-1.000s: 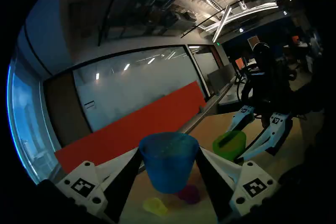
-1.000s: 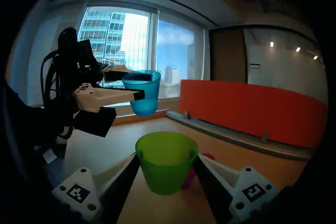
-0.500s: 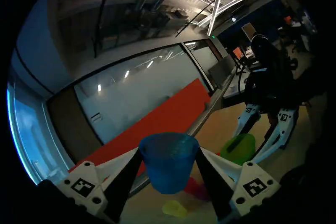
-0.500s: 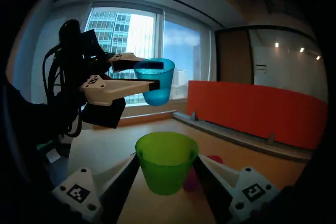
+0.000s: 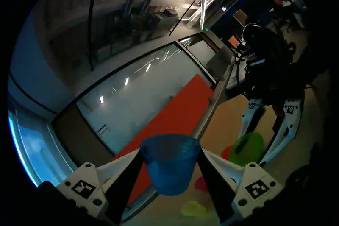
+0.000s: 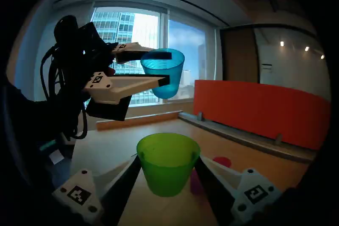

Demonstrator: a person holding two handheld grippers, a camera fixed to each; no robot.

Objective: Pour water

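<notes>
Office room: pale wooden table [image 6: 106,149], long orange panel [image 6: 262,107] along its far edge, tall windows [image 6: 127,26] onto city towers behind, strip lights [image 5: 203,3] on a dark ceiling.

In the right gripper view, closest in: right gripper [image 6: 168,160], pressing one finger against each side of a green cup [image 6: 168,173]. Held upright, mouth up, clear of the table. No telling any water level inside. Just past the right-hand fingertip, flat on the table: a round pink piece [image 6: 221,161]. Between cup and that finger, a purple sliver [image 6: 193,182], mostly hidden. Further off, up and beyond the left-hand finger: left gripper [image 6: 168,68] amid black cables [image 6: 68,69], clamping a blue cup [image 6: 163,73] from both sides. Mouth up, higher than the green cup and apart from it, set against the windows.

In the left gripper view, closest in: left gripper [image 5: 170,154], pinching the blue cup [image 5: 170,173] right at the fingertips, one finger to each side. Contents impossible to make out. Below the fingertips, on the table: a yellow piece [image 5: 193,208], and a pink piece [image 5: 201,182] just beside the right-hand finger. Farther out, beyond that finger: right gripper [image 5: 253,149], white fingers closed around the green cup [image 5: 248,152], with a red piece [image 5: 226,152] just beside the cup. Behind all this, the orange panel [image 5: 178,111] under a pale glass wall [image 5: 148,90], strongly slanted across the view.
</notes>
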